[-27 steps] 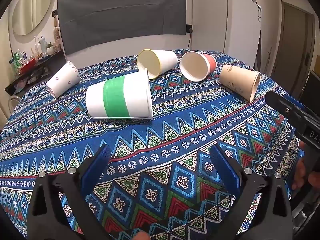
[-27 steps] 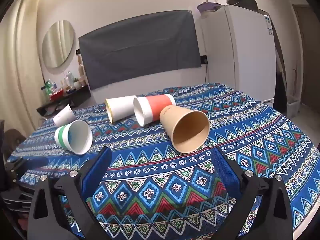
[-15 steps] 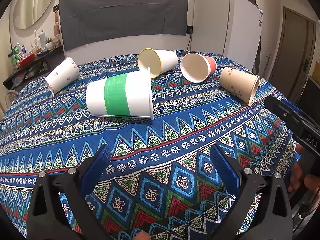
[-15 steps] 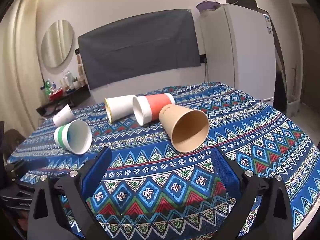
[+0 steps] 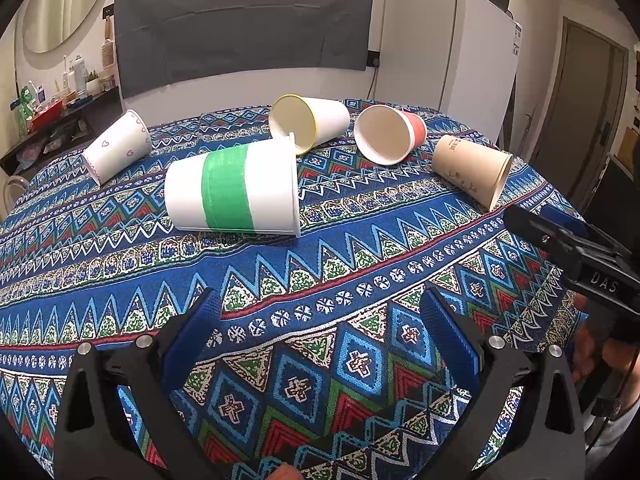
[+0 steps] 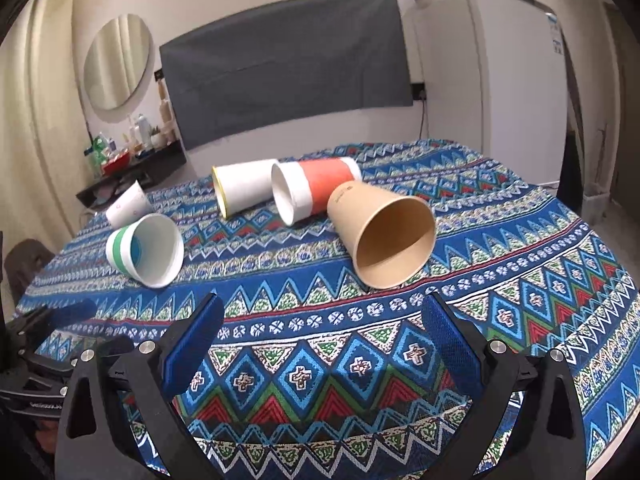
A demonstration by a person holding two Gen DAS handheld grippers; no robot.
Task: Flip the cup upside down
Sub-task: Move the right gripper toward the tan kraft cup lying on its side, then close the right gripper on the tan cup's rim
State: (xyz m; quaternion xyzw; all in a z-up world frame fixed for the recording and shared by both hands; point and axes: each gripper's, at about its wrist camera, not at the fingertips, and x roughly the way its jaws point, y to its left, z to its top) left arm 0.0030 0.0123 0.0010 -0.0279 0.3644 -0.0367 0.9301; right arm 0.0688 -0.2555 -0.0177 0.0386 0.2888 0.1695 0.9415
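Observation:
Several paper cups lie on their sides on the patterned tablecloth. A white cup with a green band [image 5: 232, 192] lies closest ahead of my left gripper [image 5: 320, 328], which is open and empty. A brown cup [image 6: 384, 236] lies mouth toward my right gripper [image 6: 320, 332], also open and empty. A yellow-rimmed white cup [image 5: 308, 122], a red-banded cup [image 5: 388, 134] and a heart-print cup [image 5: 116, 146] lie farther back. The green-band cup also shows in the right wrist view [image 6: 146, 250].
The table [image 5: 360, 264] is covered by a blue patterned cloth. A white fridge [image 5: 448, 52] stands behind on the right, a shelf with bottles [image 5: 52, 100] on the left. The right gripper's body [image 5: 576, 256] shows at the left view's right edge.
Both grippers have shifted slightly, the left view tilting a little. The cups lie where they were. Both jaws stay open.

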